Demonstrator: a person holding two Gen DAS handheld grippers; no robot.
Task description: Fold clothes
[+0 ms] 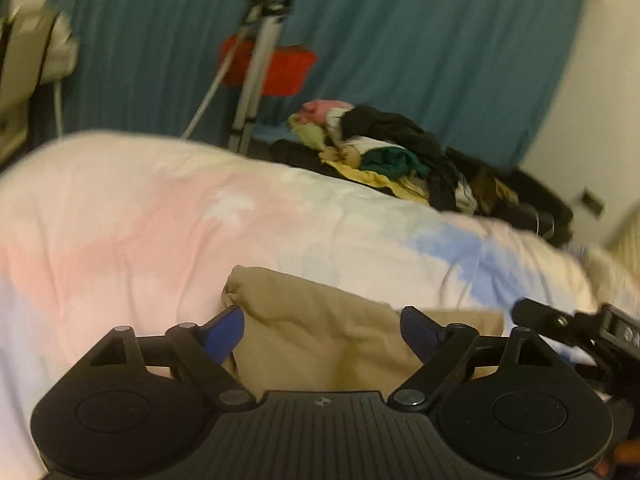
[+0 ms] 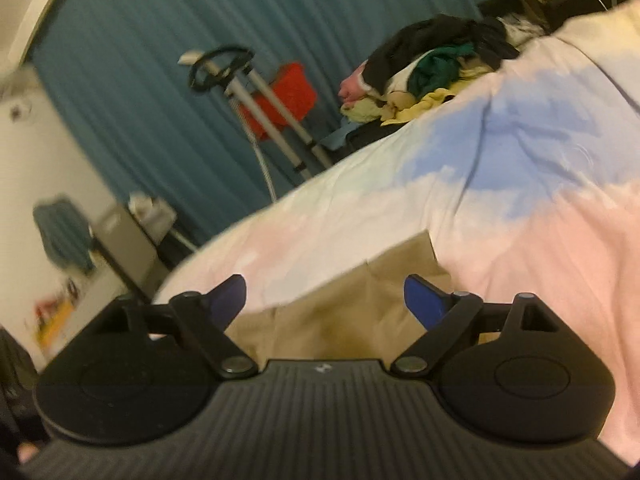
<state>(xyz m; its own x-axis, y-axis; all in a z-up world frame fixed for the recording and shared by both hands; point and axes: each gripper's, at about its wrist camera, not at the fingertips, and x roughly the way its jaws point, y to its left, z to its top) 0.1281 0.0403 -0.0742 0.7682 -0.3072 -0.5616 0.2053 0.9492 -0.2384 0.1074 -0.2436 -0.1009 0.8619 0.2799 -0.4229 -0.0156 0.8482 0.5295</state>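
A tan garment (image 1: 320, 320) lies on the pastel bedspread (image 1: 120, 220) right in front of my left gripper (image 1: 322, 330). Its blue pads stand wide apart on either side of the cloth without pressing on it, so it is open. In the right wrist view the same tan garment (image 2: 344, 300) lies below my right gripper (image 2: 326, 300), whose blue pads are also spread wide and open, with cloth showing between them but not pinched. Part of the right gripper (image 1: 576, 324) shows at the right edge of the left wrist view.
A heap of mixed clothes (image 1: 384, 152) sits at the far side of the bed, on a dark bag. A tripod (image 1: 256, 72) and a red box (image 1: 276, 68) stand before a teal curtain (image 1: 420, 40). A grey cabinet (image 2: 124, 240) stands at the left in the right wrist view.
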